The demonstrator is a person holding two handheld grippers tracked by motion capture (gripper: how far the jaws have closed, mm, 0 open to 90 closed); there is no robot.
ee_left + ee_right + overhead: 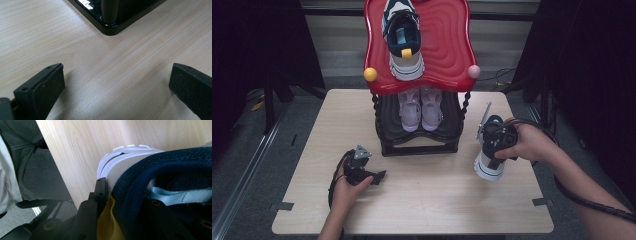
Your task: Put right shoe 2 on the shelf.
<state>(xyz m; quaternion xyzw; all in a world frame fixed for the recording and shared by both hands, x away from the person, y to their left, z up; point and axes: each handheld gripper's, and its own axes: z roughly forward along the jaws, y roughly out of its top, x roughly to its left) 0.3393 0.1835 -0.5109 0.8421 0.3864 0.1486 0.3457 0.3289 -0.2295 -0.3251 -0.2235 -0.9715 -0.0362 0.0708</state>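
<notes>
The right claw [495, 140] is clamped on the heel collar of a navy and white sneaker [488, 162], one jaw outside the heel and the other inside the opening, as the right gripper view shows, with the yellow pull tab [106, 225] and a pale blue loop [175, 195] close to the jaws. The shoe hangs toe-down above the right side of the worktop [422, 200], clear of the surface, just right of the two-tier shoe rack [419, 145]. Its mate [404, 42] already sits on the red top shelf [447, 45], left of centre, while a pink pair [420, 107] occupies the lower black tier. So the step in hand looks like carrying this shoe up to the free space on the red shelf beside its twin. To do it well, the grip should stay firm on the stiff heel, since the hanging toe will tend to swing — a slow, steady lift helps. The sole should clear the shelf's raised rim and the pink ball [474, 71] at its near right corner before moving inward, then the wrist should level out so the sole lands flat, parallel to the first shoe and not on top of it. The left claw [379, 176] rests low on the worktop with its jaws spread wide and nothing between them, near the rack's black base [110, 27] — well placed to steady the rack if it wobbles.
</notes>
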